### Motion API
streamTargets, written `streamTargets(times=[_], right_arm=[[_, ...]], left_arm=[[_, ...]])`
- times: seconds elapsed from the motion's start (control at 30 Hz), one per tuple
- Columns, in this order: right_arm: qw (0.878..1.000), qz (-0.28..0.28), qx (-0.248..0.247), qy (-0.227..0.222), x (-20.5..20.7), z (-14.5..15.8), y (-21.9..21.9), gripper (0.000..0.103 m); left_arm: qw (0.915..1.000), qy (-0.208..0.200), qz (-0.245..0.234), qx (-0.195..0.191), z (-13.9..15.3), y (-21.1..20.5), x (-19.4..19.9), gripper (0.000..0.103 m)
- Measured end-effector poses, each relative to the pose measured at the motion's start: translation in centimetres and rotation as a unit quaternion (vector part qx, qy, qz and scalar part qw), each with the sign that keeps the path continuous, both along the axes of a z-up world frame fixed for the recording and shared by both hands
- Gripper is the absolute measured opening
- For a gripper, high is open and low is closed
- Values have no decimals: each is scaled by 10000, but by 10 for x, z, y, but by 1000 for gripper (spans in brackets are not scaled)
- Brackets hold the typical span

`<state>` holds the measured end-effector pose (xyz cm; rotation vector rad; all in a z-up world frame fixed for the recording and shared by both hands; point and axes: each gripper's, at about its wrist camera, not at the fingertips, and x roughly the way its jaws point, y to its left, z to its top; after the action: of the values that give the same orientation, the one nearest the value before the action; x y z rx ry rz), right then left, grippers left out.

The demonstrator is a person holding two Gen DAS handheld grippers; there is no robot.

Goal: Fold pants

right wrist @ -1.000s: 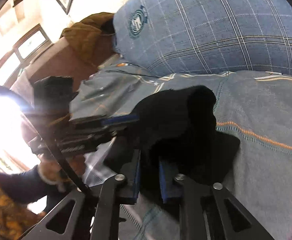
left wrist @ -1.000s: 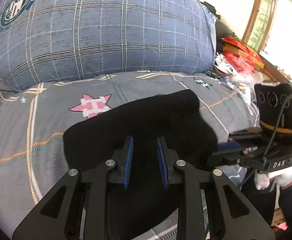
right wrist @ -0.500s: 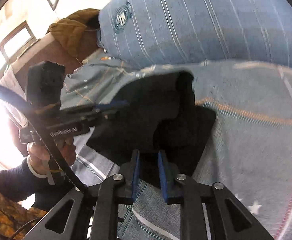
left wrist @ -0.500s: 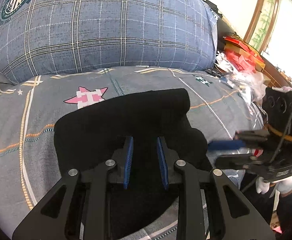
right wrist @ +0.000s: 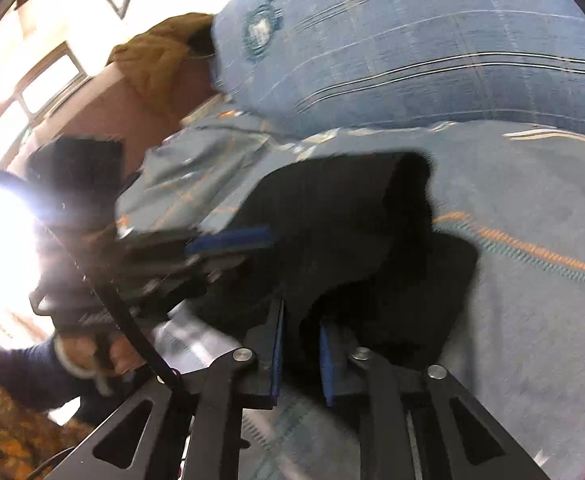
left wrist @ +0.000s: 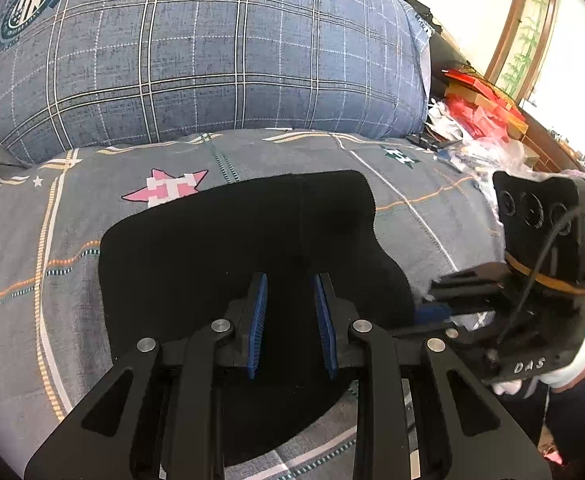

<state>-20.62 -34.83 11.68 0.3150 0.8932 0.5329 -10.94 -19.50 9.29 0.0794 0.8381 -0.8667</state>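
Black pants point(left wrist: 236, 248) lie folded into a compact block on the grey patterned bedsheet point(left wrist: 28, 264). My left gripper point(left wrist: 290, 284) is over the near part of the pants, its blue pads a little apart with black cloth between them. My right gripper point(left wrist: 432, 312) shows at the right edge of the pants in the left wrist view. In the right wrist view, my right gripper point(right wrist: 300, 320) has its pads slightly apart around a raised fold of the pants point(right wrist: 352, 232). The left gripper point(right wrist: 232, 240) reaches in from the left there. That view is blurred.
A large blue plaid pillow point(left wrist: 196, 48) lies behind the pants. Red boxes and plastic bags point(left wrist: 480, 116) clutter the far right by the bed's edge. A brown garment point(right wrist: 160, 52) lies on a wooden headboard point(right wrist: 92, 116) at the left.
The pants have flattened into a squarer block nearer the pink star. My right gripper drew back, then returned to the pants' right edge. The left gripper stayed over the near part.
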Motion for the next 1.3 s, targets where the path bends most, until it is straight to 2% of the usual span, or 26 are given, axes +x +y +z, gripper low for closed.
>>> streamTargets(times=[0.07,0.13,0.2,0.4,0.47,0.53,0.57,0.67,0.8,0.83,0.87,0.9,0.97,1.0,1.03,1.13,1.2,1.3], right_arm=[[9999,38,-106,73,-8,-1,4,14],[9993,-128,-185,302,-5,-16,-1,10],[9991,-245,57,327,-6,-22,-7,10],[9991,-346,-241,22,-24,6,-10,17],[9983,-507,-199,-211,-29,19,-17,26],[9961,-735,-192,-459,-31,28,-23,56],[9946,-862,-202,-537,-31,30,-27,60],[9924,-1097,-188,-515,-16,29,-35,60],[9907,-1188,-550,-374,14,20,-31,63],[9908,-1188,-561,-315,22,16,-31,68],[9908,-1223,-548,-208,32,12,-32,68],[9906,-1253,-529,-129,38,9,-32,68],[9927,-1180,-233,-100,49,5,-31,68],[9937,-1105,-41,-162,51,6,-29,54],[9944,-1033,119,-191,51,6,-30,30],[9955,-919,27,-239,49,15,-20,17],[9968,-739,28,-296,38,30,-14,15],[9960,-791,32,-413,16,45,-12,14]], left_arm=[[10000,26,51,74,-5,-3,2,23],[9998,57,147,99,-9,-3,3,23],[9998,59,171,40,-8,-2,2,23],[9997,68,229,92,-2,0,2,23],[9995,-3,267,146,0,1,1,23],[9993,-59,320,180,3,4,1,23],[9993,-76,332,181,4,5,1,23],[9989,-111,420,188,8,14,7,23],[9977,-146,656,124,15,28,20,24],[9971,-123,742,90,16,33,26,31],[9967,-98,803,56,17,36,30,42],[9961,-75,875,3,18,40,33,47],[9953,-12,955,-126,19,46,39,47],[9952,12,967,-135,19,46,40,47],[9950,24,995,-122,19,47,42,47],[9953,-1,963,-130,21,44,41,47],[9961,-53,873,-146,22,40,38,47],[9972,-76,732,-112,19,26,36,47]])
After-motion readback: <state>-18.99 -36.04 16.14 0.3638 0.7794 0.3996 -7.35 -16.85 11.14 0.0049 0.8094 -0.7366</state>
